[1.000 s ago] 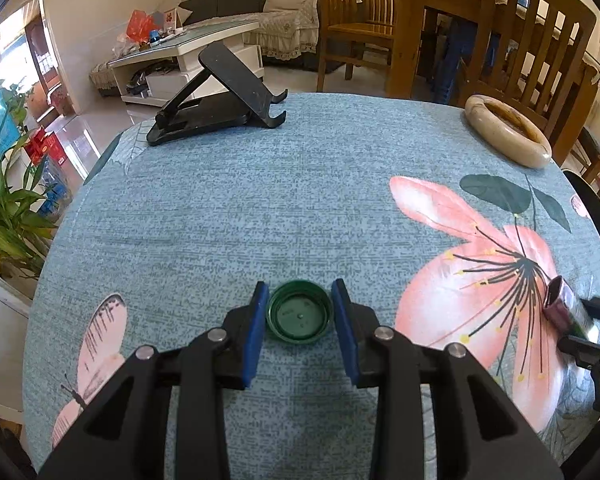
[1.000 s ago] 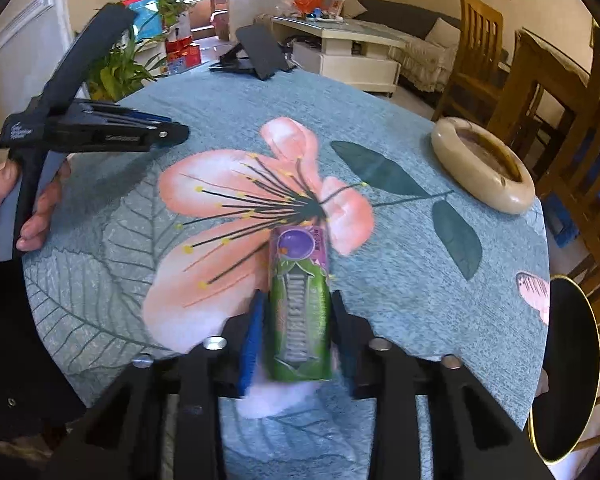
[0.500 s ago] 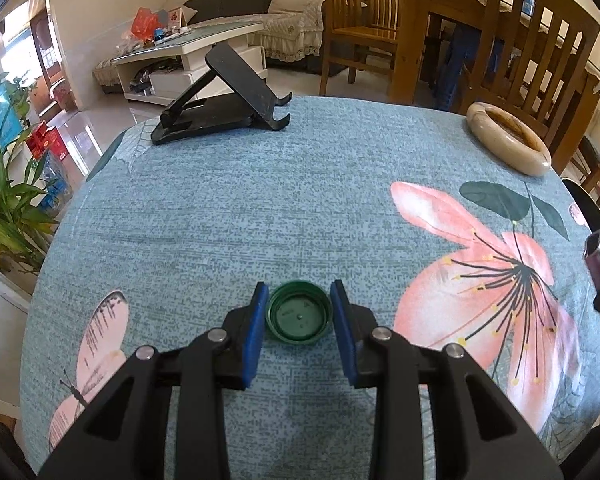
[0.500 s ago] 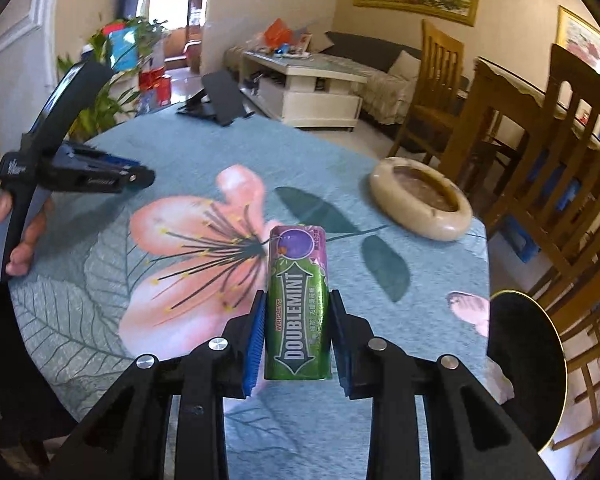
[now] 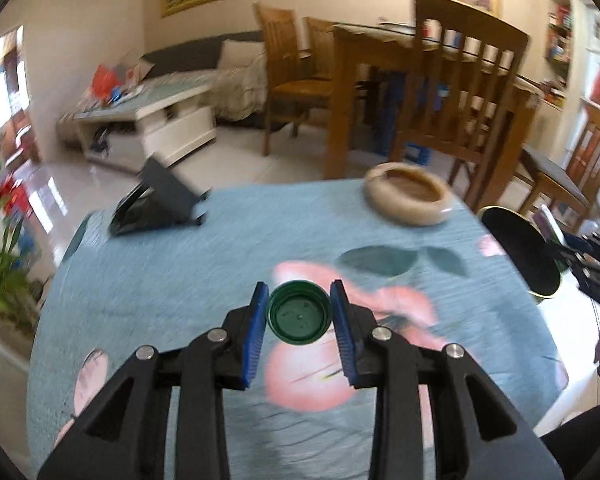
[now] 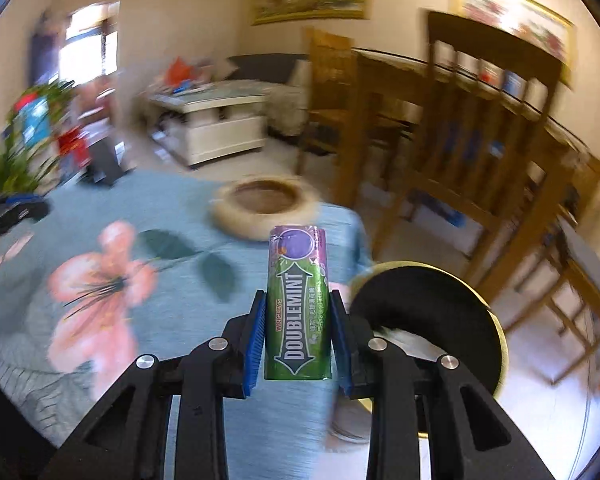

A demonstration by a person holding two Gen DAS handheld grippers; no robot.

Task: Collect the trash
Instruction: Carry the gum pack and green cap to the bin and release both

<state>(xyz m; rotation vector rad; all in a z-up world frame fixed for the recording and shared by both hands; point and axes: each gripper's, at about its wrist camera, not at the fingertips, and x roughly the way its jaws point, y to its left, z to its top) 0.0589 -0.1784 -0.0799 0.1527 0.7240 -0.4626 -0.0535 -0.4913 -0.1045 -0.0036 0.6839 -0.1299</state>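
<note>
My left gripper (image 5: 299, 314) is shut on a green bottle cap (image 5: 299, 316), held open side up above the blue flowered tablecloth (image 5: 180, 280). My right gripper (image 6: 298, 324) is shut on a green Doublemint gum pack (image 6: 298, 312), held in the air near the table's right edge. A black round bin with a gold rim (image 6: 428, 320) stands beside the table, just right of the gum pack; it also shows in the left wrist view (image 5: 520, 252). The right gripper with the gum pack shows at the right edge of the left wrist view (image 5: 580, 248).
A beige ashtray (image 5: 408, 200) sits at the table's far right. A black folding stand (image 5: 160, 200) sits at the far left. Wooden chairs (image 6: 492, 152) and a dining table stand beyond the table. A plant (image 5: 0, 264) is at the left.
Both grippers have lifted their loads off the table. The left moved right over the pink flower with the cap. The right carried the gum pack up and right, next to the bin.
</note>
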